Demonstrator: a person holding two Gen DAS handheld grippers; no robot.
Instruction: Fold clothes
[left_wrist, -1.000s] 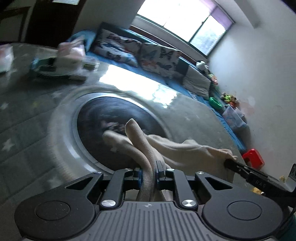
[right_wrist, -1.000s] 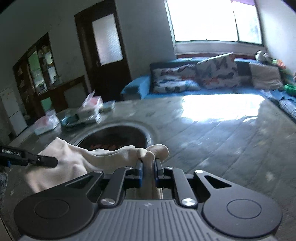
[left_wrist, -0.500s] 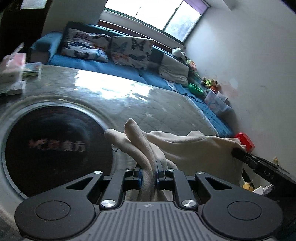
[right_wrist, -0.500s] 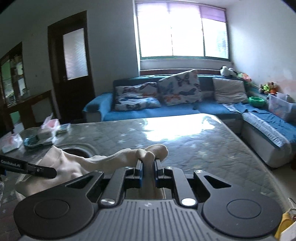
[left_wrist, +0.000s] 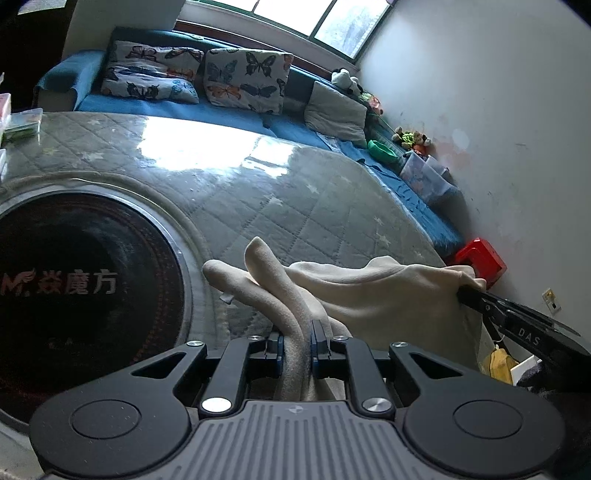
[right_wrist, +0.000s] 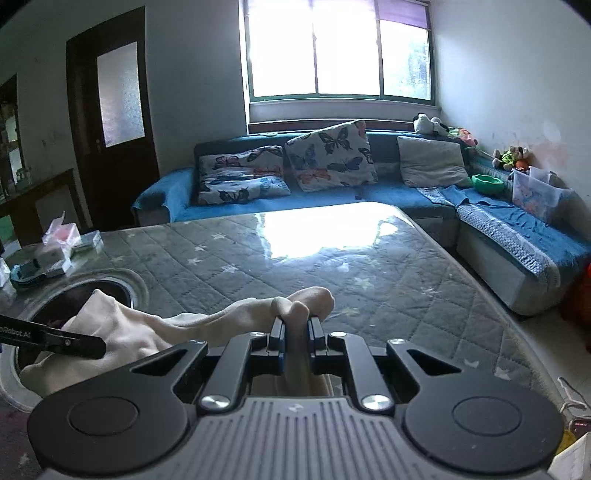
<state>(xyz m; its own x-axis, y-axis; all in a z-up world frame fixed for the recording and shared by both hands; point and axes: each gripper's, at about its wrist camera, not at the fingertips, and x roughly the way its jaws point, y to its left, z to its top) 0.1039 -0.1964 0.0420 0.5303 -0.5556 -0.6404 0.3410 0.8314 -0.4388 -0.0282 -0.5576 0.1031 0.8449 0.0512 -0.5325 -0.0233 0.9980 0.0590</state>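
A cream garment (left_wrist: 376, 295) hangs stretched between both grippers above the near edge of the quilted grey table (left_wrist: 280, 206). My left gripper (left_wrist: 297, 338) is shut on a bunched fold of it. My right gripper (right_wrist: 295, 334) is shut on another fold of the same cream garment (right_wrist: 147, 332). The right gripper also shows in the left wrist view (left_wrist: 517, 325), at the right, and the left gripper in the right wrist view (right_wrist: 51, 336), at the left. The part of the cloth hanging below the grippers is hidden.
A round dark inset (left_wrist: 74, 280) with a metal rim sits in the table's left part. Tissue boxes and small items (right_wrist: 55, 247) stand at the far left of the table. A blue corner sofa (right_wrist: 369, 192) with cushions lies behind. A red stool (left_wrist: 480, 260) stands by the right wall.
Both grippers have risen and tilted up with the garment held between them, so the views now show more of the sofa and window. The grips are unchanged.
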